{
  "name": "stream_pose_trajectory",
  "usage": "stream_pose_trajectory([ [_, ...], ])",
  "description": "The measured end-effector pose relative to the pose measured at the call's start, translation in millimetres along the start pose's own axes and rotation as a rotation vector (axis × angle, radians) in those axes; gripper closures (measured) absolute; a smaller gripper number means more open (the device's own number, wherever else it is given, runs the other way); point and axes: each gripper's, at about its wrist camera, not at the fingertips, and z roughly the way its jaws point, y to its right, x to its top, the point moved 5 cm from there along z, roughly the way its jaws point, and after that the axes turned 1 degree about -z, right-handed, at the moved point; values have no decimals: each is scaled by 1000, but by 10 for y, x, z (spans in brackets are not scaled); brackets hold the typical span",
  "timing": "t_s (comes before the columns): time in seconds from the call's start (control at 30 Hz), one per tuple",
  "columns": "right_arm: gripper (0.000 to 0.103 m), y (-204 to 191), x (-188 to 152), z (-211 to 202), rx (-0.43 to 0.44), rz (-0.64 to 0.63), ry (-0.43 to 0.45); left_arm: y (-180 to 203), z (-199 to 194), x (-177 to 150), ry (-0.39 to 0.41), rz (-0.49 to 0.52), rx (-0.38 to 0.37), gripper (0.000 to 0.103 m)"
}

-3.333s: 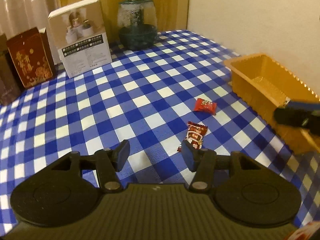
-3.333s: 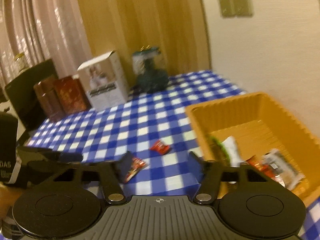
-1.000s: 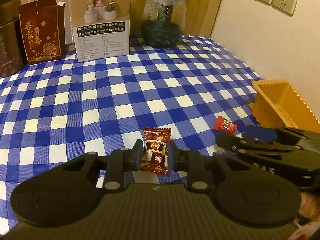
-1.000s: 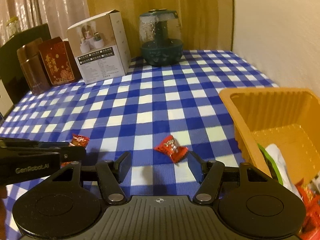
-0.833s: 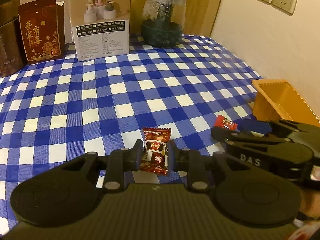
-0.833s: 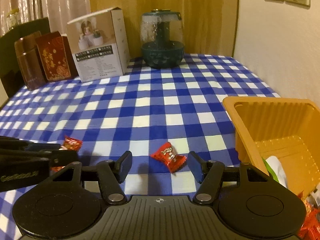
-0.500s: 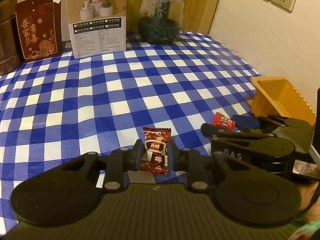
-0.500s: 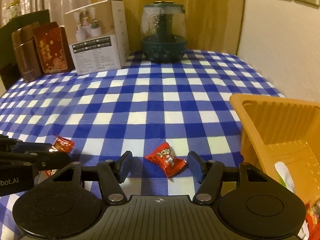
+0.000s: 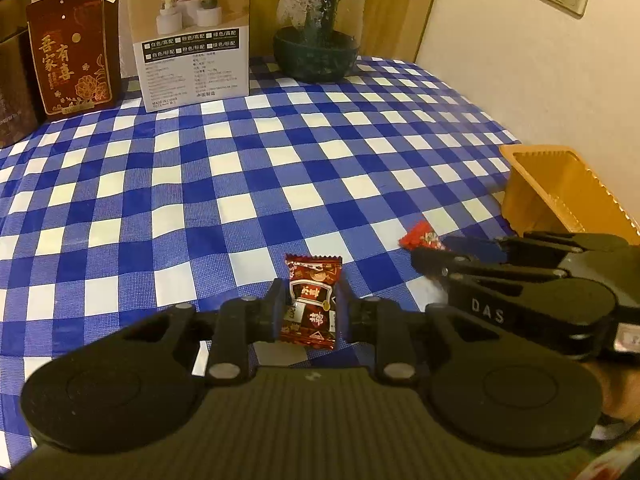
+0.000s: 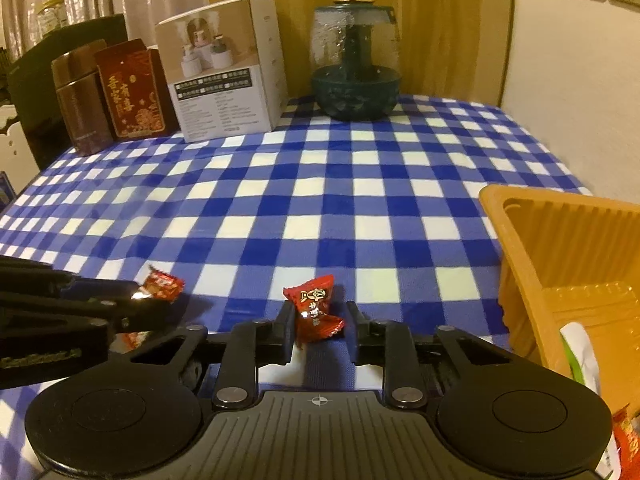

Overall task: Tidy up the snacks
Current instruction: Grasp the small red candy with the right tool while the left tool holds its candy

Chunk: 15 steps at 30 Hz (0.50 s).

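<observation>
Two black two-finger grippers, each clamped on a wrapped candy over the blue-and-white checked tablecloth (image 9: 224,184)

Left wrist view: left gripper (image 9: 307,309) closed tight on a dark red rectangular candy packet with gold print (image 9: 310,300), packet upright between the pads, top edge sticking out above the fingertips; right gripper (image 9: 430,254) comes in from the right, tips at a bright red twist-wrapped candy (image 9: 418,236); orange plastic basket (image 9: 560,196) just behind it by the wall. Right wrist view: right gripper (image 10: 318,330) closed on the bright red twist-wrapped candy (image 10: 314,308), wrapper crumpled between the pads, low over the cloth; orange plastic basket (image 10: 560,248) at right holds a white-and-green packet (image 10: 580,354); left gripper (image 10: 132,304) at left with the dark red packet's end (image 10: 162,282) showing past its tips
</observation>
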Motion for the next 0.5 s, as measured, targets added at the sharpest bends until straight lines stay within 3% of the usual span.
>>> stream_pose_trajectory([
  [0.13, 77, -19, -27, -61, 50, 13, -9, -13, 10, -8, -6, -7, -1, 79],
  [0.4, 63, -59, 15, -22, 29, -26, 18, 5, 18, -11, -9, -2, -6, 79],
  [0.5, 62, -67, 24, -6, 21, -52, 23, 2, 26, -11, -13, 1, -7, 79],
])
